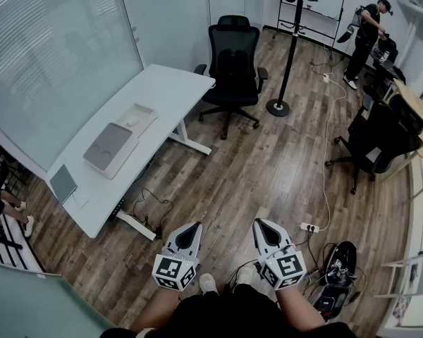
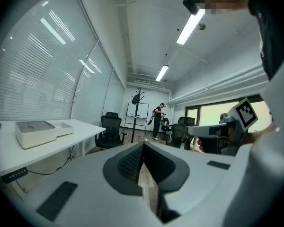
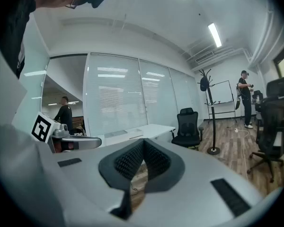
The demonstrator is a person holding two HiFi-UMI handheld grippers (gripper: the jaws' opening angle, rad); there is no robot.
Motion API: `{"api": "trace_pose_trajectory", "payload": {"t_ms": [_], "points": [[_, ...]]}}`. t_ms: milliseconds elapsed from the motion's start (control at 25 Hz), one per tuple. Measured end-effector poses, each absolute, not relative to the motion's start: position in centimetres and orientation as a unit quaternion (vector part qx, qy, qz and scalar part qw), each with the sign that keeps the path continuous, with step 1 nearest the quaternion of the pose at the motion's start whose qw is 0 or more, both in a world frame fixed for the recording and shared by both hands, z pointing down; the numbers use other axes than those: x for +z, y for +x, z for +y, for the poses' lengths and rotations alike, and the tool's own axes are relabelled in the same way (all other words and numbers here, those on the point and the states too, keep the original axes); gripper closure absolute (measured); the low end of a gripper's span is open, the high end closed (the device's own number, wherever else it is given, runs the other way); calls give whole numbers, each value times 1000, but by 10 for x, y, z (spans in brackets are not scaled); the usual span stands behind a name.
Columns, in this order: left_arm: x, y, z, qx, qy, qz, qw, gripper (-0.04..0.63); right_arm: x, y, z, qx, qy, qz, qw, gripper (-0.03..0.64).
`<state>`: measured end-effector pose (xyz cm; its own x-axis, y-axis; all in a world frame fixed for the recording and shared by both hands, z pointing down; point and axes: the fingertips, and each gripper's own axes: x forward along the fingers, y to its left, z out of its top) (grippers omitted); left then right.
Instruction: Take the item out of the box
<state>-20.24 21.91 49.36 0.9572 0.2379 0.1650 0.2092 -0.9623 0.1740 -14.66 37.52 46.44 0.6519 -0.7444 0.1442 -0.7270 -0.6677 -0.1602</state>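
A white box (image 1: 110,151) with a grey lid lies on the white desk (image 1: 170,84) at the left, with its open tray part (image 1: 137,118) beside it; the item inside cannot be made out. The box (image 2: 36,132) also shows far left in the left gripper view. Both grippers hang low over the wooden floor in front of the person's legs, well away from the desk. My left gripper (image 1: 194,226) (image 2: 143,146) is shut and holds nothing. My right gripper (image 1: 260,223) (image 3: 143,143) is shut as well, with nothing between its jaws.
A grey tablet (image 1: 63,183) lies on the desk's near end. A black office chair (image 1: 233,62) and a coat stand (image 1: 289,48) stand beyond the desk. Cables and a power strip (image 1: 309,227) lie on the floor at right. A person (image 1: 366,34) stands far back right.
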Motion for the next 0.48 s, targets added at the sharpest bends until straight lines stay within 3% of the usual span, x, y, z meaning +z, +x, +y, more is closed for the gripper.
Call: {"api": "trace_pose_trajectory", "payload": {"t_ms": [480], "points": [[484,-244,181,82,986,123,77,584,467,-178,332,-102,-904,413,53,614]]}}
